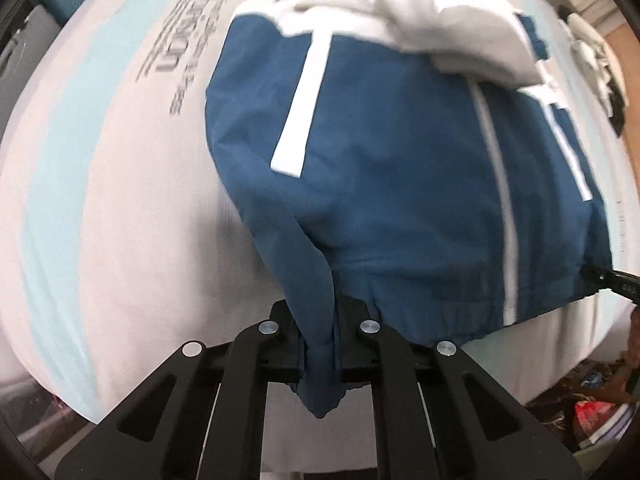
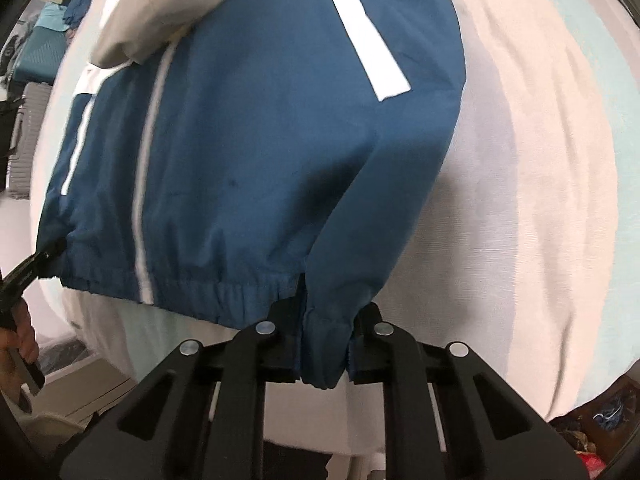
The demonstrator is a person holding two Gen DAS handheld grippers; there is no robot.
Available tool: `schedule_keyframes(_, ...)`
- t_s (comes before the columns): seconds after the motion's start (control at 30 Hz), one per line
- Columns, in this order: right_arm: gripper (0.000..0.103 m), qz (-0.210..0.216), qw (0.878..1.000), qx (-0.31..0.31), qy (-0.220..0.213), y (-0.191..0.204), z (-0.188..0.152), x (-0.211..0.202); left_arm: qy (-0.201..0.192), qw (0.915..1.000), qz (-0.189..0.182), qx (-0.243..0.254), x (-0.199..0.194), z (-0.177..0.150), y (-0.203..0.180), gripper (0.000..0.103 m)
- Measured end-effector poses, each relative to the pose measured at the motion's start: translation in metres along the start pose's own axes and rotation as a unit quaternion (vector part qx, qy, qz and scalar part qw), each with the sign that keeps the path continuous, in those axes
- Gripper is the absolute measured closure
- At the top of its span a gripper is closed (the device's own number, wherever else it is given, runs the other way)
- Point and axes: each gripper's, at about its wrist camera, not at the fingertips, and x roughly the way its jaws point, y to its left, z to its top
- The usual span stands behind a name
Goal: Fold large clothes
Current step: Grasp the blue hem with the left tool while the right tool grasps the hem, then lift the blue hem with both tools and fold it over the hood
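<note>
left wrist view: smooth blue jacket [image 1: 380, 184], gathered elastic hem pinched in left gripper [image 1: 320, 344].

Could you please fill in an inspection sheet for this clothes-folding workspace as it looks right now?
Surface: white bed sheet with pale aqua bands and grey lettering, rumpled.
Job's things: blue woven jacket with white stripes and white upper part, hem lifted at both corners, body lying on the sheet.
Clutter: small red and mixed items on the floor; a pile of light and dark clothes beyond the sheet.
Grippers: left claw shut on one hem corner; right claw shut on the other.
Cables: nothing seen.
Surroundings: teal and grey suitcases past the sheet; the picture is blurred.
</note>
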Motion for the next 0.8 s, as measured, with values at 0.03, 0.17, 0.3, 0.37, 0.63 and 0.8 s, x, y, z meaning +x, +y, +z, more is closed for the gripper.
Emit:
schedule_keyframes(0.03,0.090,0.001,1.000,-0.007,-0.001,-0.001,0.001,-0.009,-0.007,0.9999,0.002,0.009,-0.008,0.004,-0.001,0.096)
schedule_keyframes(0.17,0.090,0.012,1.000,-0.023,-0.006,-0.003,0.005,-0.031,-0.020,0.9989,0.007,0.042,-0.033,0.018,-0.010,0.097)
schedule_keyframes(0.3,0.090,0.020,0.999,-0.037,-0.011,0.001,0.009,-0.050,-0.019,0.9985,0.003,0.051,-0.039,0.019,-0.013,0.097)
schedule_keyframes(0.37,0.090,0.025,0.999,-0.039,-0.013,0.007,0.006,-0.053,-0.016,0.9987,-0.002,0.047,-0.045,0.024,-0.011,0.098)
schedule_keyframes(0.63,0.090,0.072,0.997,-0.007,-0.018,-0.009,0.022,-0.082,-0.013,0.9989,-0.013,0.042,-0.068,0.043,-0.003,0.098)
schedule_keyframes(0.8,0.090,0.079,0.996,-0.007,-0.043,-0.008,0.041,-0.107,-0.024,0.9978,-0.006,0.061,-0.088,0.061,-0.006,0.098)
